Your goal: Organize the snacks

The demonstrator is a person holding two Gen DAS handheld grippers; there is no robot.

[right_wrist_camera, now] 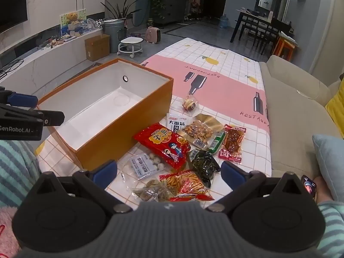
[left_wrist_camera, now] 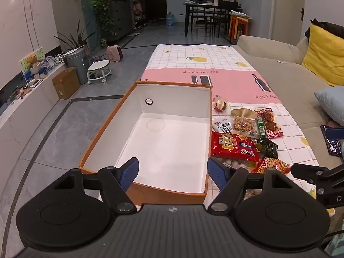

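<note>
— On the tabletop [right_wrist_camera: 225, 90], left side: orange box [right_wrist_camera: 120, 133], rectangular, card walls, white inside, round hole in the far wall. Holds nothing.

— And right of the box?

— Heap of snack packets, all lying outside, just beside the box's right wall. Large red bag [right_wrist_camera: 164, 145] with yellow Chinese characters and a cartoon figure, glossy. Behind that, white packet [right_wrist_camera: 175, 124] printed "大面筋". Clear pouch of nuts [right_wrist_camera: 198, 131] with a gold top. Slim green stick pack [right_wrist_camera: 217, 143]. Red packet of dark braised pieces [right_wrist_camera: 232, 143]. Crinkled dark green packet [right_wrist_camera: 204, 165]. Near edge: clear pouch of pale round balls [right_wrist_camera: 146, 164], red bag of thin orange sticks [right_wrist_camera: 188, 186]. Small round wrapped sweet [right_wrist_camera: 189, 104] alone, farther back.

— Cloth?

— White grid with yellow lemons, pink band reading "RESTAUR…", black bottle shapes.

— Fingers?

— Left gripper [left_wrist_camera: 173, 169]: blue-padded fingers spread wide over the box's near end, nothing between. Right gripper [right_wrist_camera: 168, 173]: fingers spread fully above the near packets, touching none. "GenRobot.AI" readable on the left tool's side in the right wrist view.
</note>
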